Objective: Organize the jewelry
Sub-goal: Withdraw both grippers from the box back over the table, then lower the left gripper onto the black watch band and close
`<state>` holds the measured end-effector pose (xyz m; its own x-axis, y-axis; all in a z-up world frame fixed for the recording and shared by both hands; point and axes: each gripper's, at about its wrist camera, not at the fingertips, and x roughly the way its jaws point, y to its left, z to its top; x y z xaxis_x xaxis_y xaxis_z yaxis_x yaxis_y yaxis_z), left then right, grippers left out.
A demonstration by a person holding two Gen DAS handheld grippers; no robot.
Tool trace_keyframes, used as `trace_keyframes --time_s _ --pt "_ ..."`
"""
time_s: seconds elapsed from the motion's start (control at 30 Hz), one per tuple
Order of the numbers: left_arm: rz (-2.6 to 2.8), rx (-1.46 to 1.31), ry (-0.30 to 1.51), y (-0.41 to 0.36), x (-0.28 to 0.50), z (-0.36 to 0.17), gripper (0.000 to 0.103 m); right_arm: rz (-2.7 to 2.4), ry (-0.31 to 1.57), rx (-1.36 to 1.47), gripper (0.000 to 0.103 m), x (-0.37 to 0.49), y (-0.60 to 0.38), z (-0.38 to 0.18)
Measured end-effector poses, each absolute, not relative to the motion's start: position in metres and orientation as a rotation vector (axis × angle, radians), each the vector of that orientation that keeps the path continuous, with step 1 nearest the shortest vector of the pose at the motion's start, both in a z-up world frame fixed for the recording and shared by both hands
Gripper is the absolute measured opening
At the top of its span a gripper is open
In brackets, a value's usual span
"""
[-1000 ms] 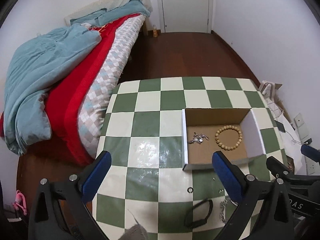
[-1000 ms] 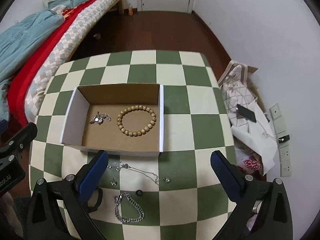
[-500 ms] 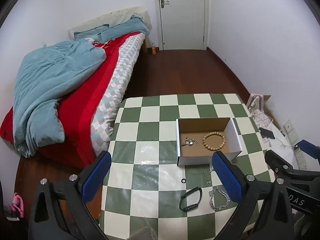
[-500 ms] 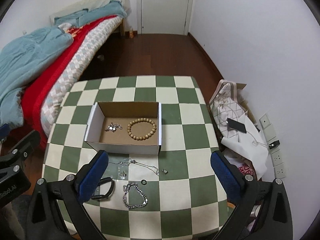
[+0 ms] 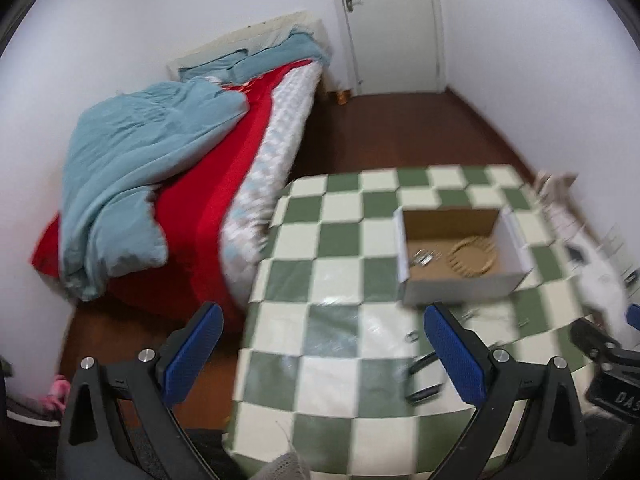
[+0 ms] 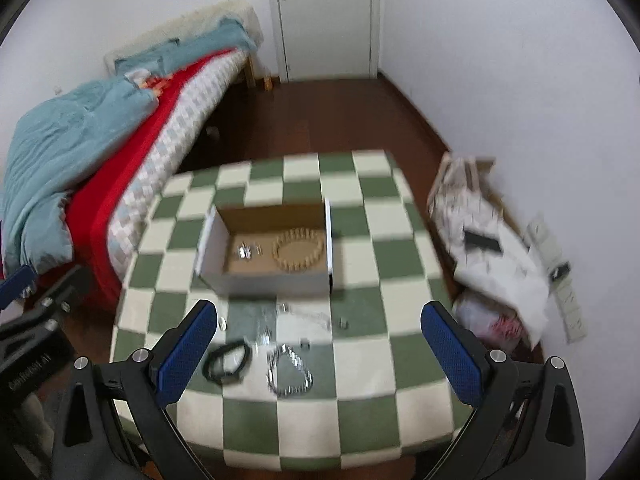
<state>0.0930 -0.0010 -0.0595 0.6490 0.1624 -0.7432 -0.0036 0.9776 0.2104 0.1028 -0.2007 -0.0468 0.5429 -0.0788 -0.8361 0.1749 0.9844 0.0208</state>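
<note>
A cardboard box (image 6: 276, 278) stands on the green-and-cream checkered table (image 6: 360, 364). Inside it lie a wooden bead bracelet (image 6: 298, 250) and a small silver piece (image 6: 246, 250). In front of the box lie a black band (image 6: 226, 362), a silver chain bracelet (image 6: 289, 374), a thin necklace (image 6: 308, 314) and small pieces. My right gripper (image 6: 318, 354) is open and empty, well above the table's near edge. My left gripper (image 5: 324, 354) is open and empty, above the table's left side; the box (image 5: 460, 290) lies to its right. Both views are blurred.
A bed (image 5: 192, 184) with a red sheet and blue duvet stands left of the table. White bags and papers (image 6: 492, 248) lie on the floor against the right wall. A closed door (image 6: 328, 20) is at the far end.
Both grippers have pulled back and up from the table, so the table and box look smaller. The left view has also swung toward the bed. Both stay open and empty.
</note>
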Motion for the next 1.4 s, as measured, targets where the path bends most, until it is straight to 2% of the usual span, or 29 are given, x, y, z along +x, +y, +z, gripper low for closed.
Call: trace_keyframes --time_s 0.07,0.13,0.17,0.2,0.3,0.5,0.6,0.7,0.77,0.8,0.83,0.87,0.93,1.0,1.4 --pt "0.124 0.245 0.891 -0.001 0.093 -0.084 0.103 -0.16 1.032 0.131 0.102 0.1 -0.206 -0.072" --pt "0.12 0.272 0.931 -0.002 0.093 -0.104 0.103 -0.156 1.099 0.164 0.088 0.098 -0.211 -0.108" --pt "0.108 0.291 0.95 -0.004 0.093 -0.114 0.103 -0.156 1.128 0.176 0.073 0.098 -0.213 -0.121" --pt "0.081 0.326 0.971 -0.009 0.092 -0.127 0.103 -0.156 1.16 0.19 0.067 0.098 -0.215 -0.137" --pt "-0.002 0.461 0.974 -0.033 0.087 -0.15 0.103 -0.138 1.231 0.263 0.067 0.095 -0.223 -0.182" --pt "-0.193 0.651 1.02 -0.076 0.085 -0.188 0.102 -0.173 1.293 0.313 0.067 0.086 -0.234 -0.22" --pt "-0.263 0.702 1.044 -0.092 0.083 -0.204 0.092 -0.186 1.304 0.312 0.067 0.084 -0.239 -0.224" --pt "-0.308 0.718 1.077 -0.1 0.084 -0.218 0.077 -0.204 1.312 0.32 0.067 0.08 -0.246 -0.227" --pt "-0.325 0.723 1.113 -0.104 0.085 -0.227 0.053 -0.21 1.313 0.33 0.067 0.08 -0.249 -0.227" --pt "-0.332 0.718 1.107 -0.105 0.084 -0.228 0.051 -0.213 1.315 0.331 0.067 0.08 -0.251 -0.228" --pt "-0.338 0.707 1.107 -0.105 0.084 -0.227 0.043 -0.213 1.316 0.334 0.067 0.081 -0.252 -0.227" --pt "-0.352 0.691 1.126 -0.106 0.085 -0.228 0.027 -0.214 1.319 0.34 0.067 0.081 -0.253 -0.228" --pt "-0.354 0.649 1.154 -0.106 0.088 -0.228 0.013 -0.213 1.322 0.34 0.067 0.082 -0.254 -0.229" --pt "-0.341 0.624 1.165 -0.102 0.091 -0.23 0.01 -0.208 1.323 0.343 0.067 0.084 -0.253 -0.229" --pt "-0.146 0.418 1.235 -0.04 0.102 -0.227 0.009 -0.121 1.304 0.359 0.067 0.103 -0.22 -0.239"
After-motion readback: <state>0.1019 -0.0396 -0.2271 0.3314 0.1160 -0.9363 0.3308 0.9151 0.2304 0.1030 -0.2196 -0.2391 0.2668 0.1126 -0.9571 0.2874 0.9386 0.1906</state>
